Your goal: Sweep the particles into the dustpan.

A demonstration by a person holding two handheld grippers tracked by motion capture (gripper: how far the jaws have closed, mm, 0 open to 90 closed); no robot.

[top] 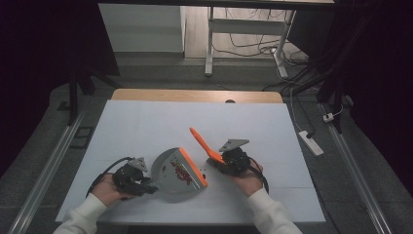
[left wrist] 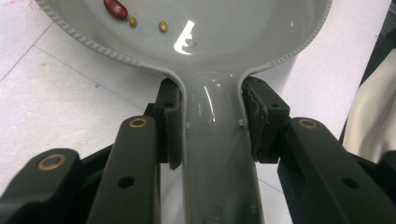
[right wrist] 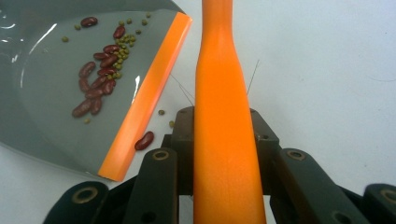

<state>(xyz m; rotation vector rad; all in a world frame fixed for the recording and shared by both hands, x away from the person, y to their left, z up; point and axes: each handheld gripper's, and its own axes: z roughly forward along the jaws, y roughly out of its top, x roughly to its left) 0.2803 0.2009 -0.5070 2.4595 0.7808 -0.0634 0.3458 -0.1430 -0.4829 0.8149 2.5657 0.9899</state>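
1. Fingers (left wrist: pixel 170 121) of the left gripper (top: pixel 130 178) pinch the grey dustpan's (top: pixel 171 171) handle from both sides, holding the pan at seven o'clock on the desk (top: pixel 146 122) with its orange lip (right wrist: pixel 144 95) facing three o'clock.
2. Fingers of the right gripper (top: pixel 234 158) are pressed on the orange brush handle (right wrist: pixel 224 116), which slants up toward eleven o'clock.
3. Red beans (right wrist: pixel 95 84) and small green beans (right wrist: pixel 122 49) lie gathered inside the pan.
4. One red bean (right wrist: pixel 144 140) and two green ones rest on the desk just outside the lip, at five o'clock of it in the right gripper view.
5. Judgement: the pan is braced low so the brush can sweep these strays in.
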